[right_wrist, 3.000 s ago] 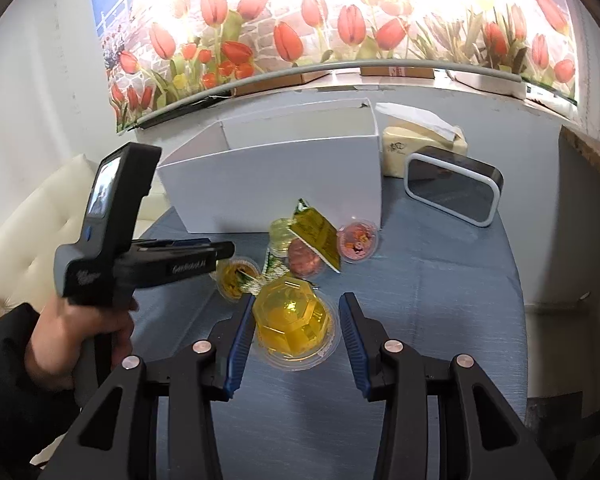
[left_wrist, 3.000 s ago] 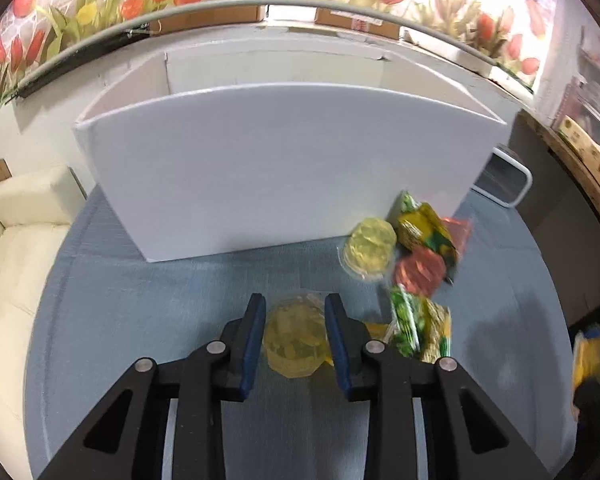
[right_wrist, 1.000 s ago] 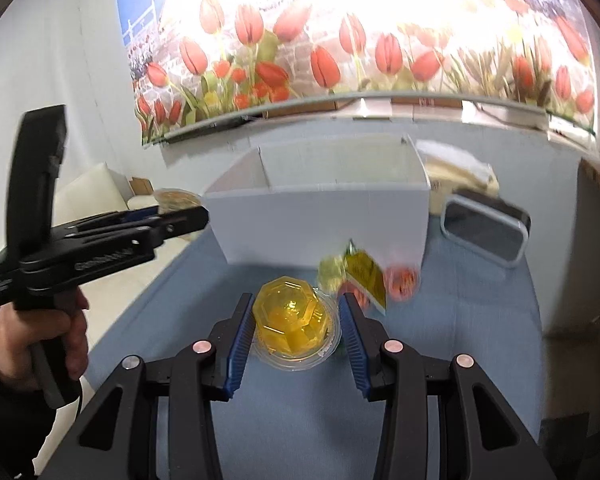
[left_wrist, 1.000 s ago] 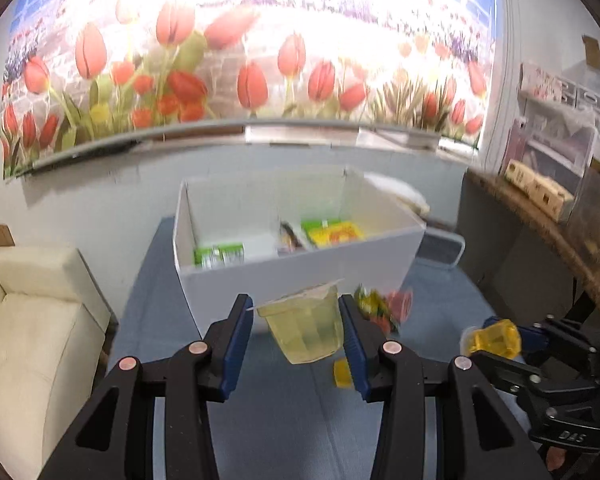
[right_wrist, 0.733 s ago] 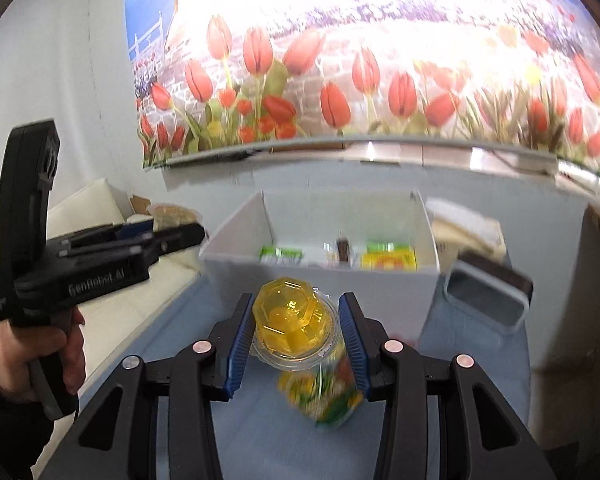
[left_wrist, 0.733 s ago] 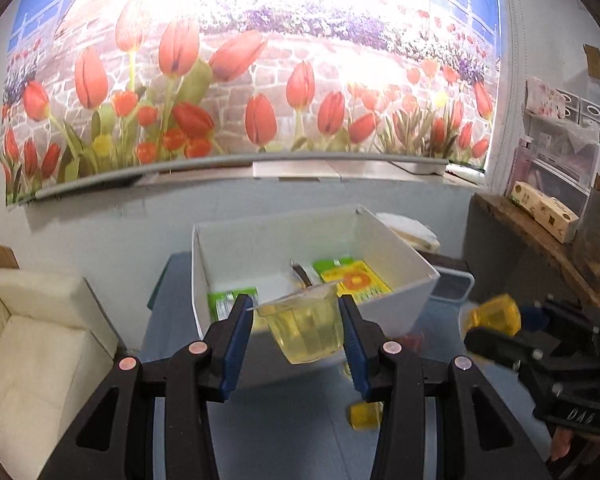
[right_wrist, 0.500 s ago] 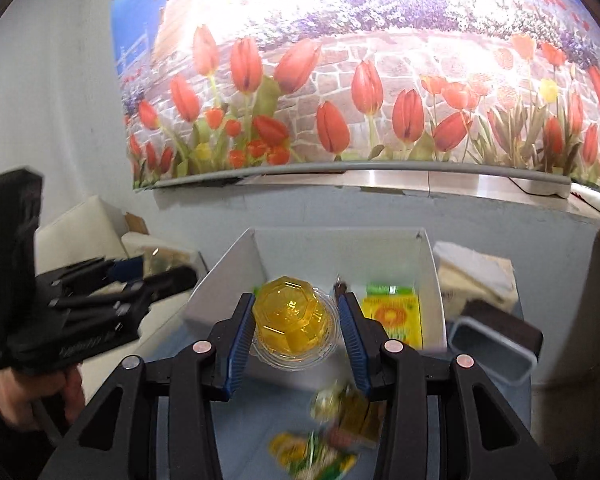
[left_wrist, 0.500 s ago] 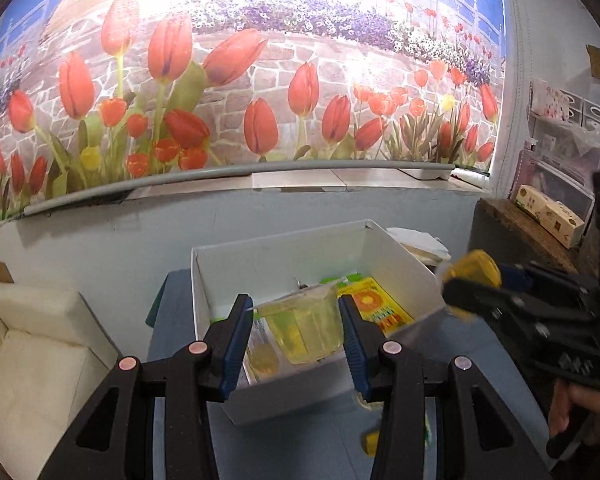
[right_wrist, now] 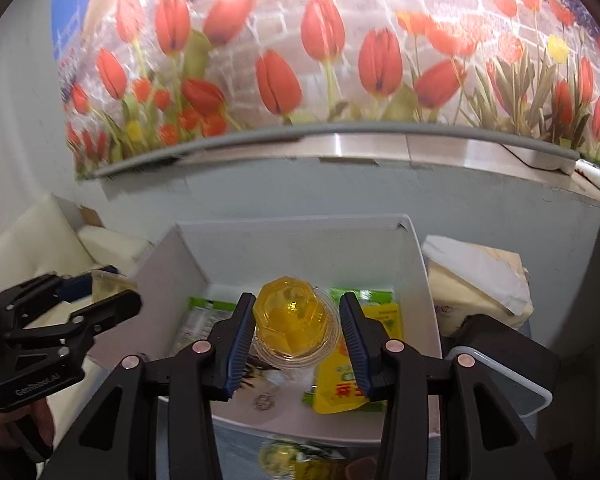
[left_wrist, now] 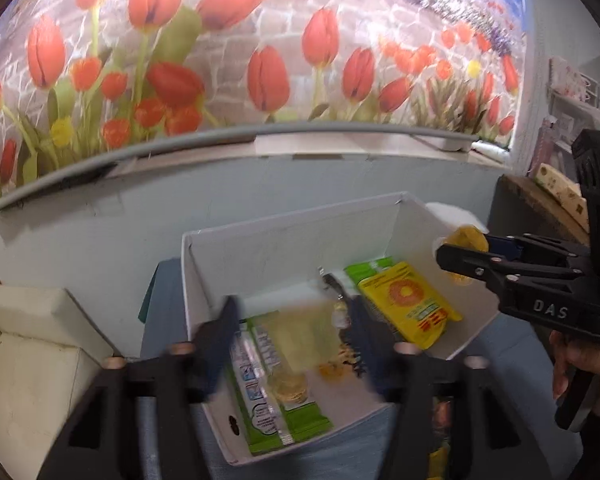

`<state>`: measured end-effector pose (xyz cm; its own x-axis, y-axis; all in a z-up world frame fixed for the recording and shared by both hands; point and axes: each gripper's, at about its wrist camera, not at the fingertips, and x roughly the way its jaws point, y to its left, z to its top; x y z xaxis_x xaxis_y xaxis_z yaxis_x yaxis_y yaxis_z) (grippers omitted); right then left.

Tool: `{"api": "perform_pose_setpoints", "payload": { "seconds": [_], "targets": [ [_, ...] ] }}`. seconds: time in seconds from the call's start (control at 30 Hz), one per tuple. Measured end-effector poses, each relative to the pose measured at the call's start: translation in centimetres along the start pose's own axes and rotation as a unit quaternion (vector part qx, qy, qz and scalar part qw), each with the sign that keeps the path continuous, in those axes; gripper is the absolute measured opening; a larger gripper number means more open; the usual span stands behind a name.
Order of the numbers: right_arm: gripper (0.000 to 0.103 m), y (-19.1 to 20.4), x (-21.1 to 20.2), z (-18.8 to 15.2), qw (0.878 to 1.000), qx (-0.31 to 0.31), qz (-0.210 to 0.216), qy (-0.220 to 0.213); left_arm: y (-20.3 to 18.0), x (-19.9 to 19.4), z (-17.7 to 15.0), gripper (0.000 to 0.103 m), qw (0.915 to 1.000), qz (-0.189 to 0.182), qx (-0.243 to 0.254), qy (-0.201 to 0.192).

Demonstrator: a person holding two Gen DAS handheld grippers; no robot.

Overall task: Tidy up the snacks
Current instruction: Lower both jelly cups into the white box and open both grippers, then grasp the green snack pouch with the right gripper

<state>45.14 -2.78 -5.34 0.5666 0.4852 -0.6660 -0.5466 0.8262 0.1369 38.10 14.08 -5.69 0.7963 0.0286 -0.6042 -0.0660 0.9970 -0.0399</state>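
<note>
My left gripper, blurred by motion, is shut on a pale yellow jelly cup and holds it over the open white box. My right gripper is shut on an orange-yellow jelly cup, also above the white box. In the box lie a green packet, a yellow packet and a small round jelly cup. The right gripper also shows at the right of the left wrist view, and the left gripper at the left of the right wrist view.
More snacks lie on the blue table in front of the box. A tissue pack and a black white-rimmed container stand right of the box. A cream sofa is at the left. A tulip mural covers the wall behind.
Both grippers have risen from the table with their jelly cups and moved forward over the box. The left gripper is now lower over the box's inside.
</note>
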Motion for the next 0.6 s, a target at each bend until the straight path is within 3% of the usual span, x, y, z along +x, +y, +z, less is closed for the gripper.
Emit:
{"api": "perform_pose_setpoints", "payload": {
  "seconds": [0.03, 0.07, 0.3, 0.4, 0.47, 0.6],
  "targets": [
    [0.079, -0.1, 0.2, -0.1, 1.0, 0.001, -0.001, 0.001, 0.2, 0.2, -0.3, 0.099, 1.0, 0.002, 0.001, -0.002],
    [0.094, -0.2, 0.1, -0.3, 1.0, 0.002, 0.0, -0.003, 0.4, 0.2, -0.6, 0.103, 1.0, 0.004, 0.002, -0.006],
    [0.094, -0.7, -1.5, -1.1, 1.0, 0.009, 0.0, -0.01, 0.8, -0.3, -1.8, 0.103, 0.9998, 0.003, 0.011, 0.015],
    [0.095, -0.9, -3.6, -1.9, 1.0, 0.015, 0.009, -0.023, 0.7, -1.5, -2.3, 0.103, 0.9999, -0.001, 0.007, 0.009],
    [0.103, -1.0, -5.3, -2.9, 0.999, 0.026, 0.022, -0.032, 0.4, -2.6, -2.7, 0.103, 0.9999, -0.007, 0.007, 0.005],
    [0.103, -0.7, -8.2, -5.6, 0.999, 0.028, 0.023, -0.038, -0.8, -5.8, -4.2, 0.103, 0.9995, -0.022, 0.016, -0.013]
  ]
}}
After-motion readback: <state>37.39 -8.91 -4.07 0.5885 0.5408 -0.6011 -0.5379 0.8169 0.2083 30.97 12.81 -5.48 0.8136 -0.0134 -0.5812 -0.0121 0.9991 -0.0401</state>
